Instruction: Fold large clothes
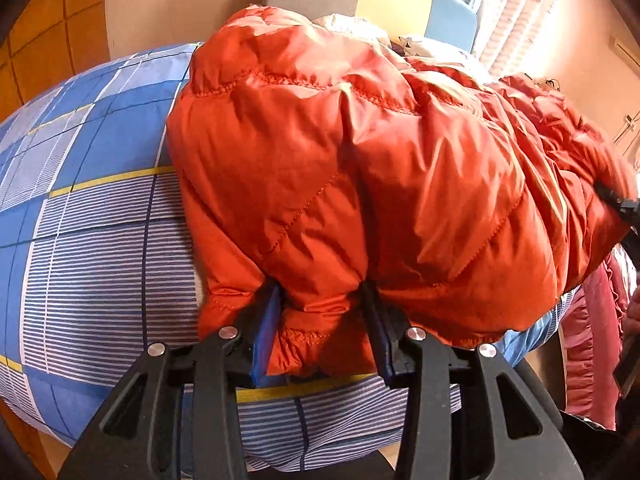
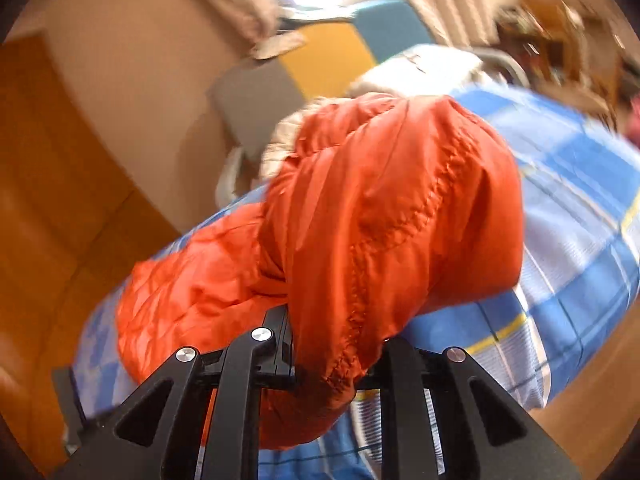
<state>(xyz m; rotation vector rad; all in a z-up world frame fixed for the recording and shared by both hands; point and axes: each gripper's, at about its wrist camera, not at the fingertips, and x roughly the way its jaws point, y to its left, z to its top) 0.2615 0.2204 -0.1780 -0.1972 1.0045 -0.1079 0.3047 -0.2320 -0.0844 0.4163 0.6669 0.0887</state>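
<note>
The puffy orange quilted down jacket point(image 1: 360, 168) lies bunched on a bed covered by a blue, white and yellow checked sheet point(image 1: 92, 208), close to the near edge. In the left wrist view its long axis runs from the near hem away and to the right, toward the bright curtained window point(image 1: 516, 12), and its far end shows a pale lining or trim. The left gripper point(image 1: 320, 328) has its 2 blue-padded black fingers point(image 1: 266, 328) set partly apart and pressed into a thick fold of the jacket's hem, which bulges between them (the grip looks firm). In the right wrist view, which is blurred, the right gripper point(image 2: 336, 356) has its jaws drawn close on a stitched orange edge of the same jacket point(image 2: 384, 216), the cloth draping over and hiding the fingertips; that part of the jacket stands up in a hump. A pink ruffled cloth point(image 1: 588, 344) hangs at the right of the left view. No brand, label or readable writing shows anywhere.
</note>
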